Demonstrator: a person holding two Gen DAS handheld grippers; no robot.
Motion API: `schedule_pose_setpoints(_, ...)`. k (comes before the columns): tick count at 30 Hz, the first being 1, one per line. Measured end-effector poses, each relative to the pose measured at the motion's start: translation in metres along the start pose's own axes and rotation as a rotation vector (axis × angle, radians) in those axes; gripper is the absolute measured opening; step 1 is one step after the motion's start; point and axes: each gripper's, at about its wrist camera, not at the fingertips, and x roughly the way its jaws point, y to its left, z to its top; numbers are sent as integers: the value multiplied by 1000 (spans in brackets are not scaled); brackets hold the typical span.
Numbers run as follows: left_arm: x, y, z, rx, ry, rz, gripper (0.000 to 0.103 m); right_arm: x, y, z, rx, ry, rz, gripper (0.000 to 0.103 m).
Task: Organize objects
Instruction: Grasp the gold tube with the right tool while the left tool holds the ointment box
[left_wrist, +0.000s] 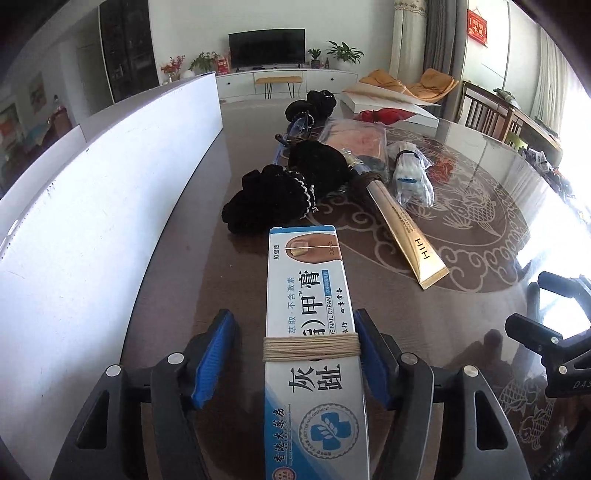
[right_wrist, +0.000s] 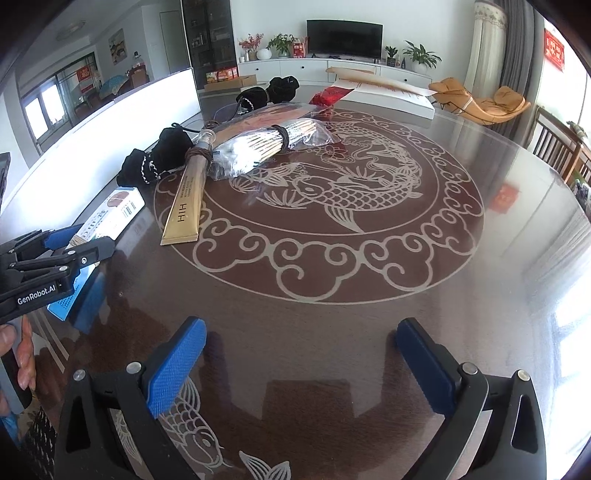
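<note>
We see the dark brown glossy bench (right_wrist: 369, 314), its fish-and-cloud inlay partly washed out by window glare on the right. Along its left edge stands a long white upright panel (left_wrist: 92, 206), whose ends run out of the left wrist view.

At the bench's far side, a heap of clear plastic bags (right_wrist: 273, 125) lies tangled; their contents are hard to make out beyond a tied bundle of pale sticks (right_wrist: 258, 146). Black drawstring cloth pouches (left_wrist: 269, 199) sit in front of the heap, near the panel. A gold squeeze tube marked "HH" (left_wrist: 410, 236) lies flat beside them, its cap end hidden under brown cord wrapping.

The white-and-blue nail cream carton (left_wrist: 310, 295), bound with a band of beige twine, lies lengthwise between the fingers of the left gripper (left_wrist: 295, 350). The right blue pad touches the carton's side, the left pad stands apart with a clear gap, so the fingers are not clamped on it. The carton's near end is cut off by the frame.

The right gripper (right_wrist: 299, 362) hovers over bare bench, its fingers spread wide with nothing between them.
</note>
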Motion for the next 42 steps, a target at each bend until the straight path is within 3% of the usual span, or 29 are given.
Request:
schedule_pose_setpoints(3, -1, 2, -1, -5, -3, -8, 66, 13, 20, 31, -1, 40, 89, 102)
schedule_pose_setpoints(4, 0, 2, -1, -2, -1, -16, 69, 21, 31, 43, -25, 56, 89, 96)
schedule_pose_setpoints(5, -1, 1, -2, 5, 2, -21, 70, 29, 40, 54, -47, 70, 90, 79)
schedule_pose_setpoints(7, -1, 0, -2, 10, 3, -29, 72, 44, 57, 74, -95, 88, 69, 66)
schedule_pose_setpoints(12, -4, 3, -4, -7, -5, -49, 72, 64, 87, 99, -150, 117, 78, 62)
schedule_pose_setpoints(13, -4, 2, -4, -6, -5, -48, 72, 65, 91, 99, -166, 112, 67, 56)
schedule_pose_setpoints(14, -4, 2, -4, -5, -4, -47, 72, 64, 95, 98, -188, 104, 51, 38)
schedule_pose_setpoints(15, -4, 2, -4, -5, -4, -47, 72, 62, 97, 95, -205, 98, 31, 30)
schedule_pose_setpoints(26, -2, 1, -1, -6, -3, -50, 73, -1, 48, 14, -171, 139, 40, 29)
schedule_pose_setpoints(30, 1, -5, -1, 28, 27, -70, 96, -2, 42, 15, -155, 156, 45, 35)
schedule_pose_setpoints(34, 5, -13, 0, 84, 65, -56, 103, 8, 49, 27, -187, 170, 33, 35)
schedule_pose_setpoints(36, 4, -11, 1, 84, 71, -56, 96, 11, 52, 29, -205, 178, 17, 33)
schedule_pose_setpoints(37, 0, -9, 0, 82, 54, -59, 73, 10, 53, 30, -211, 179, 13, 26)
schedule_pose_setpoints(39, -8, -4, 0, 76, 37, -64, 43, 8, 52, 27, -210, 186, 5, 26)
schedule_pose_setpoints(42, -23, 4, -3, 37, 0, -82, 43, -8, 50, 25, -173, 162, 41, 26)
